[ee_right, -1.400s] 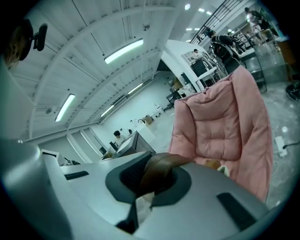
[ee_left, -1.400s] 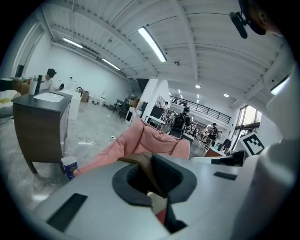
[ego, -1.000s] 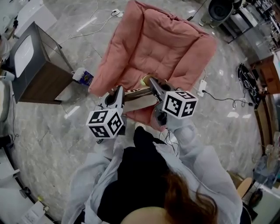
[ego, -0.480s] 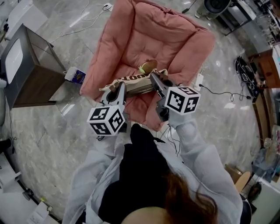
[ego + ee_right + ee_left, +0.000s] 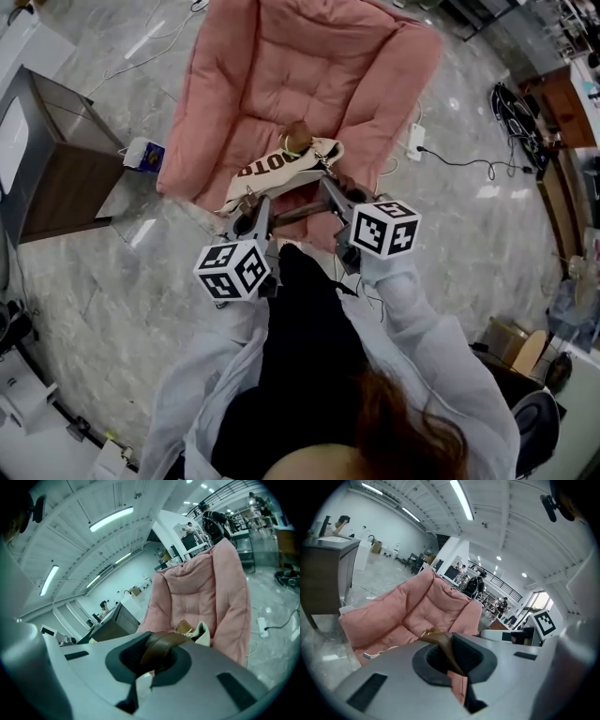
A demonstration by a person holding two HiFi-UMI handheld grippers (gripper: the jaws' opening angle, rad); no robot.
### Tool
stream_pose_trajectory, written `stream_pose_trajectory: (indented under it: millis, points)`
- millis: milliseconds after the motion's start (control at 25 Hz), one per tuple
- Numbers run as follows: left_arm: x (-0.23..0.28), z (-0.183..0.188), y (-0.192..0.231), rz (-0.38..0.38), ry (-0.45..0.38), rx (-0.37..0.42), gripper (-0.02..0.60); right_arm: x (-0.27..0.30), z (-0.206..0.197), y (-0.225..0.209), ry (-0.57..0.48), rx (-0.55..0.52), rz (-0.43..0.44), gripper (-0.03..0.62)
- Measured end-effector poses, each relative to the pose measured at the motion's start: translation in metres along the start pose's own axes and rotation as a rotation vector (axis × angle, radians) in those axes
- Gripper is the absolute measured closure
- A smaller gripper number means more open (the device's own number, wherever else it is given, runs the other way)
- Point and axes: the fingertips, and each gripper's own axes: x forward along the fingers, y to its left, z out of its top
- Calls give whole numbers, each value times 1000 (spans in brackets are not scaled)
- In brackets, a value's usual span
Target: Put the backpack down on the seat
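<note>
Backpack (image 5: 277,169): left gripper (image 5: 251,204), right gripper (image 5: 328,185) jaws clamped tight on straps (image 5: 440,641).

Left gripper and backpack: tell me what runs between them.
A brown strap, pinched in the left gripper's shut jaws, runs to the cream backpack. The left gripper view shows it in the jaws; the head view shows the backpack.

R gripper (image 5: 151,665) clamped on brown backpack strap (image 5: 161,648) w/ pink seat (image 5: 197,590) ahead

An open lab hall: strip lights (image 5: 461,498) overhead, cables (image 5: 513,105) on marble floor (image 5: 131,281).
</note>
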Motion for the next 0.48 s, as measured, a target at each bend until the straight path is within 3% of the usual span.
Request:
stream_pose_trajectory:
  millis: [480]
  points:
    - [-57,-93,-13,-23,136,-48,566,-46,-86,0,34,61,-81,585]
